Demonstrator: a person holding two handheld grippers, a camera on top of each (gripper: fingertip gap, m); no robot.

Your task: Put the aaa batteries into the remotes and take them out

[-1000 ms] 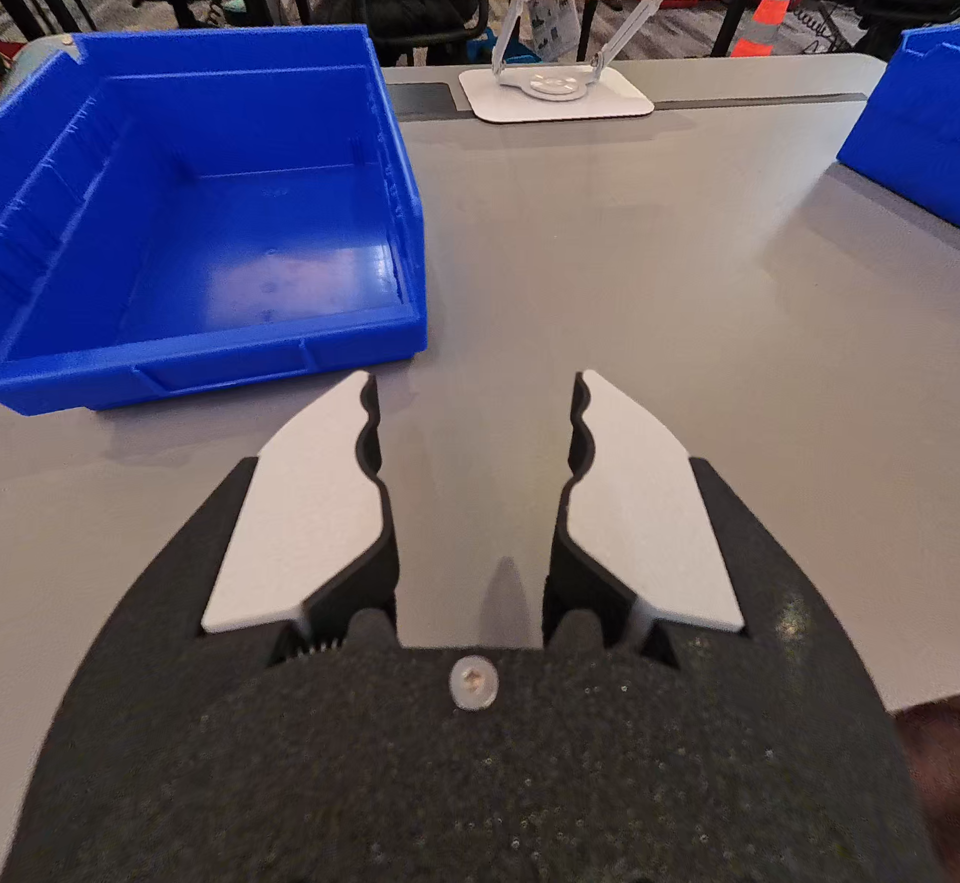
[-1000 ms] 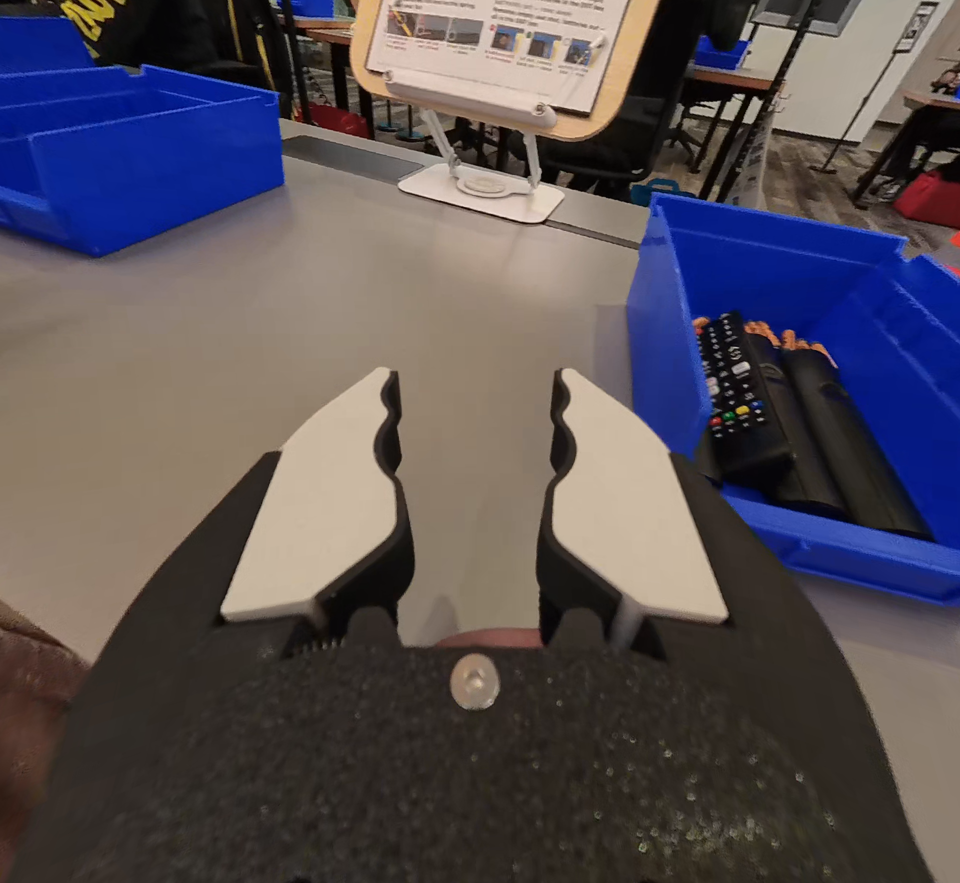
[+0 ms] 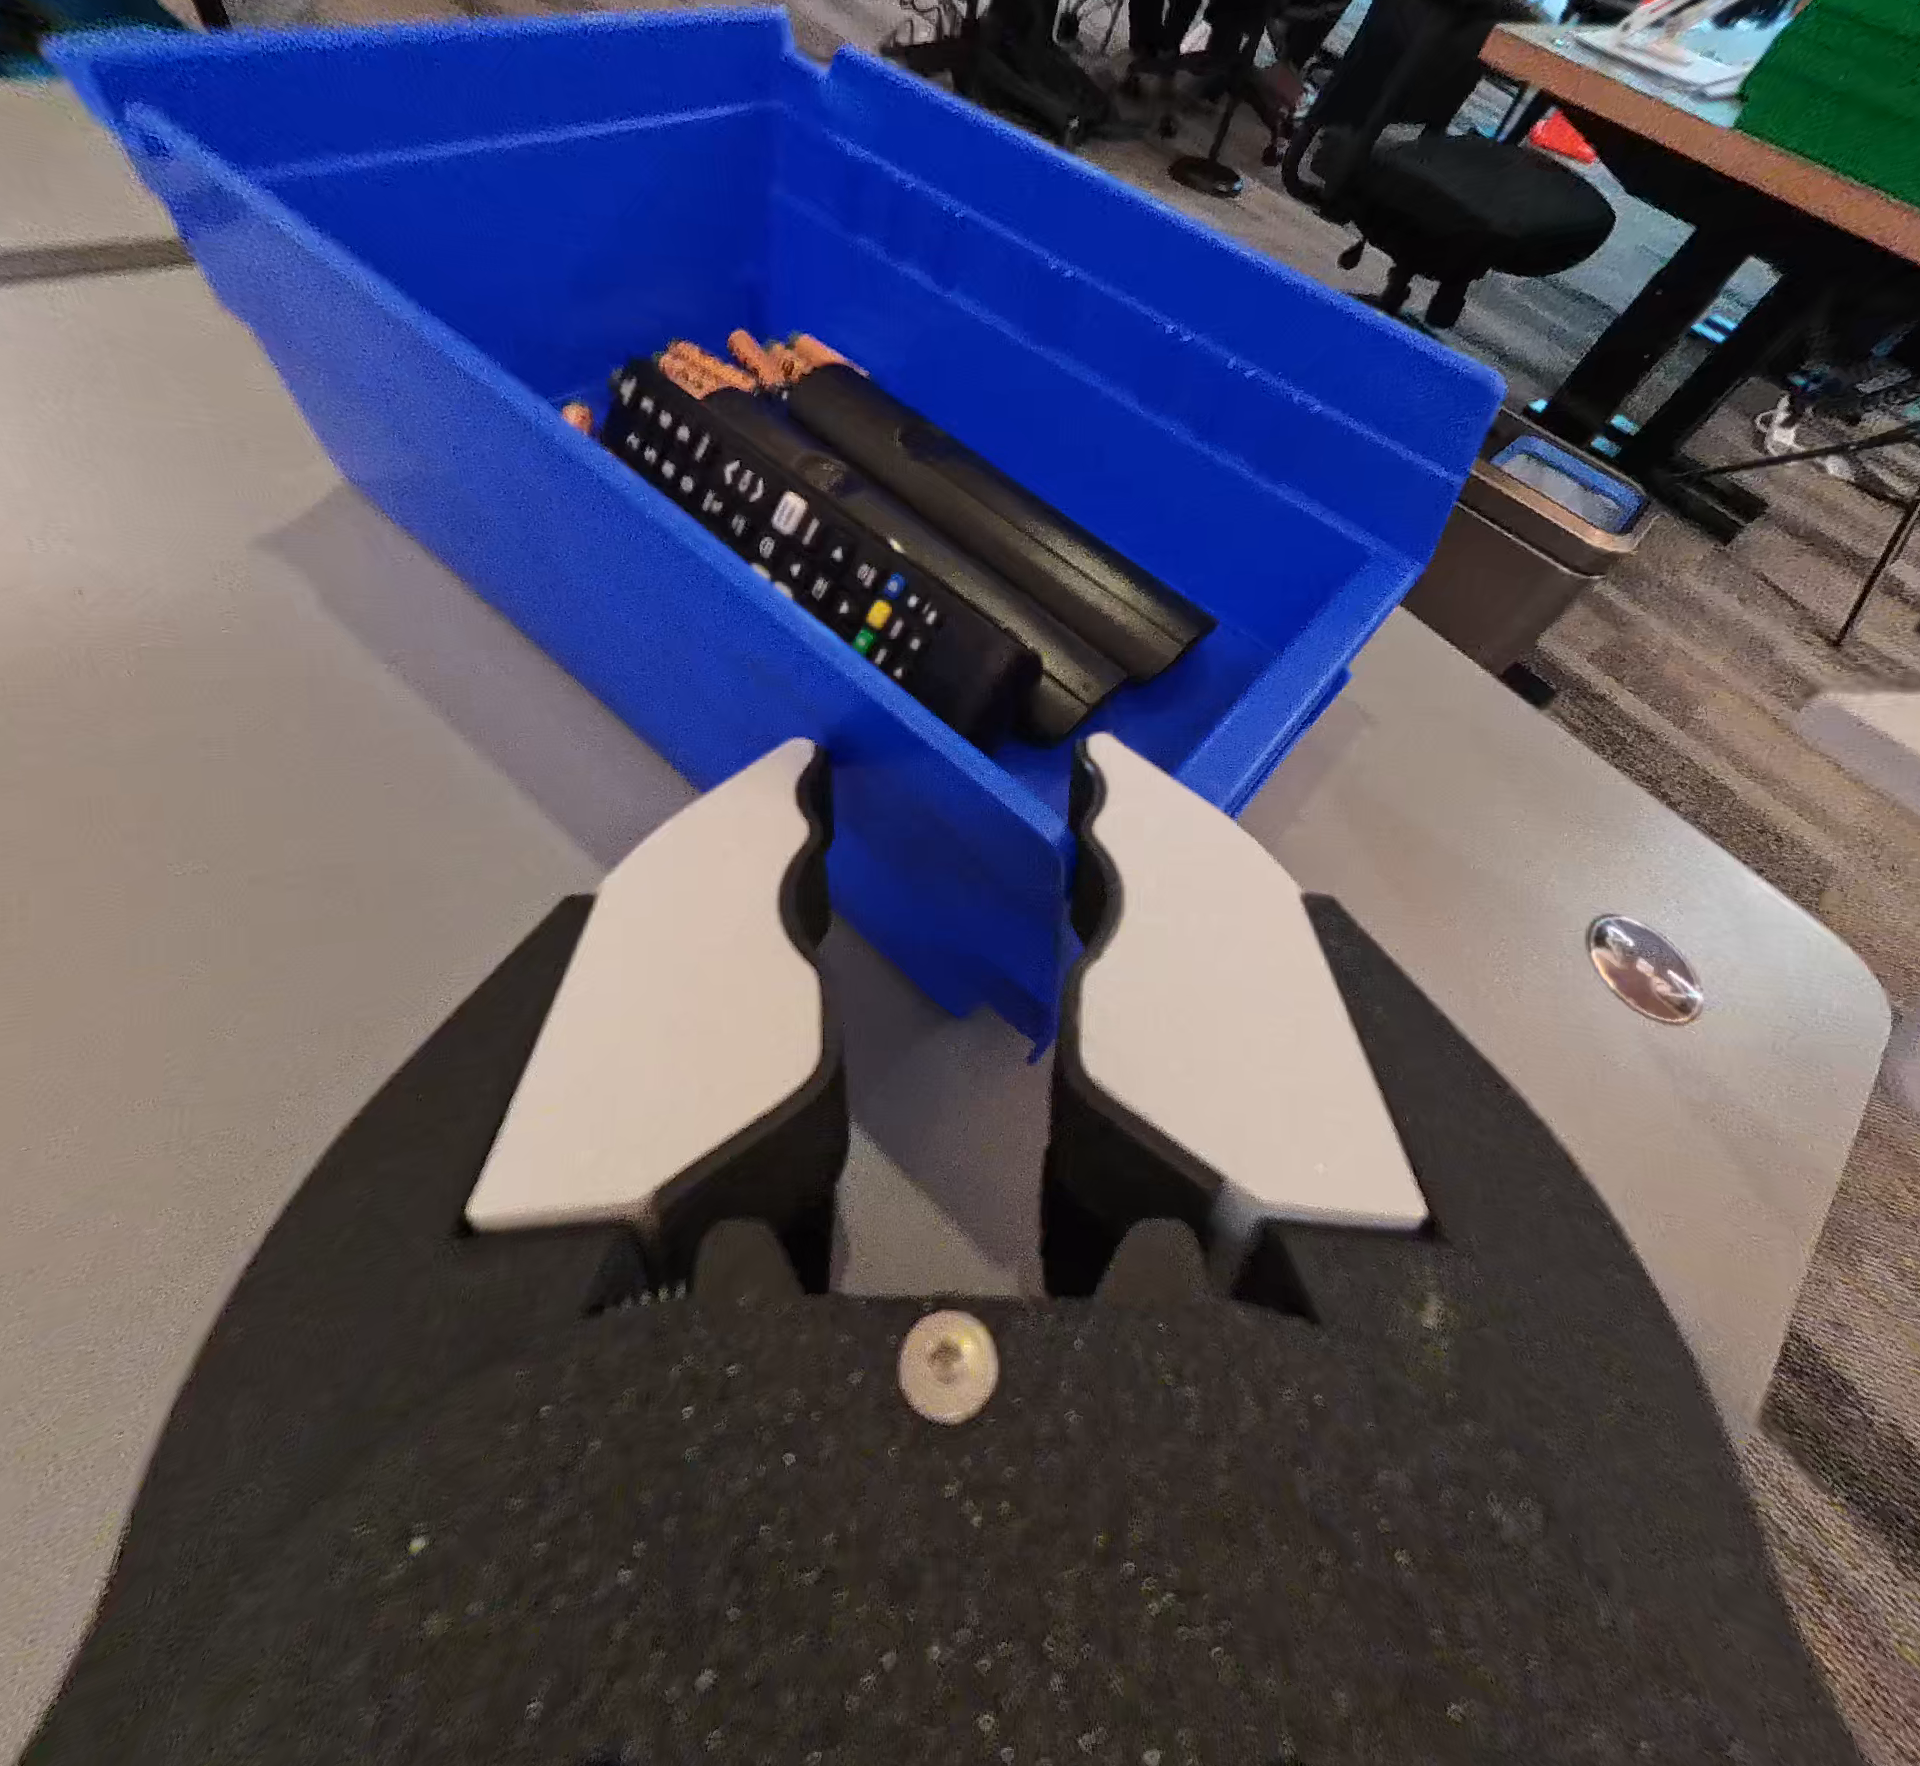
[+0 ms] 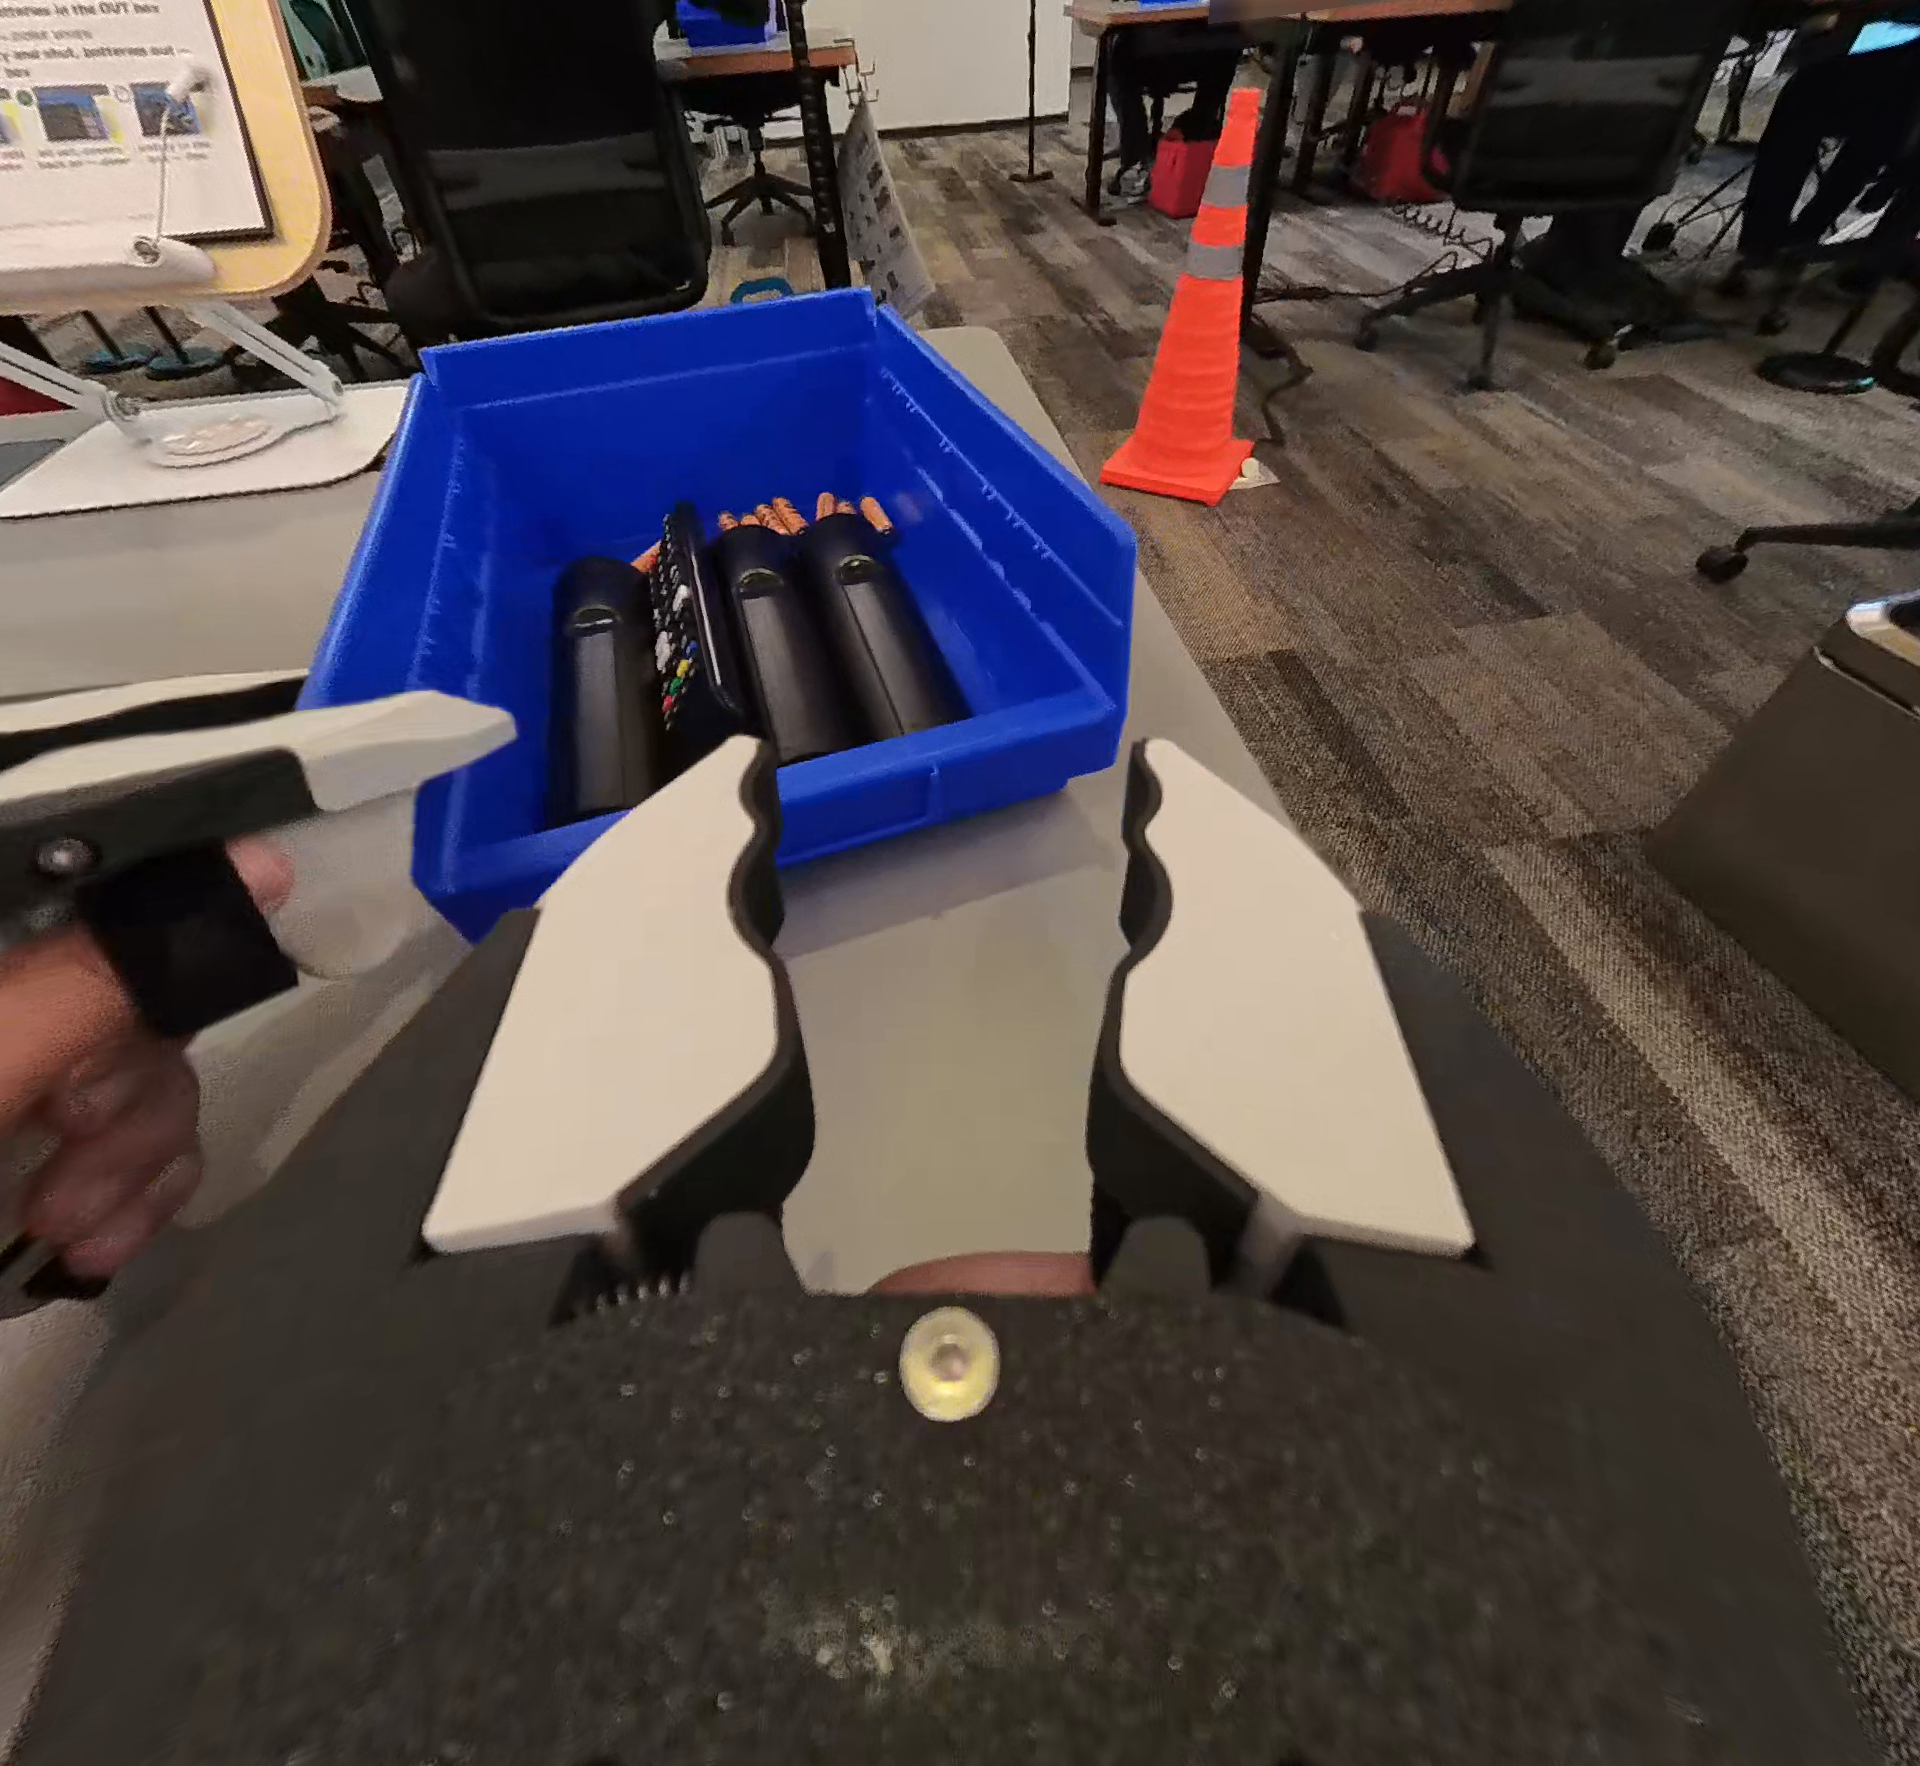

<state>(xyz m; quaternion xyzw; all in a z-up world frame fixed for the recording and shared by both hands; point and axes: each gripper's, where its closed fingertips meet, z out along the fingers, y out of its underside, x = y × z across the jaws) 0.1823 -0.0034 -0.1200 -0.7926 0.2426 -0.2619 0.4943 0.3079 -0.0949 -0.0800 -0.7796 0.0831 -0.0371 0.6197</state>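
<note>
Left tool (image 3: pixel 948 771) gaping, empty, now swung to the blue bin (image 3: pixel 582 511) corner at 12 o'clock, right tool (image 4: pixel 948 760) wide apart, empty, now facing remotes (image 4: pixel 774 646), batteries (image 4: pixel 800 511).

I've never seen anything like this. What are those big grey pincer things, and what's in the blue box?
They are grippers: tongs a person squeezes by hand. Each carries a camera looking along its two fingers, so each picture is taken from one gripper. The left gripper is open, pointing at a corner of the blue bin on the grey table. The right gripper is open too, and empty. In its picture you also see the left gripper from the side, with the person's hand holding it. Inside the bin lie black remotes, one showing its buttons, and orange batteries at the far end. Nothing is held yet.
</note>
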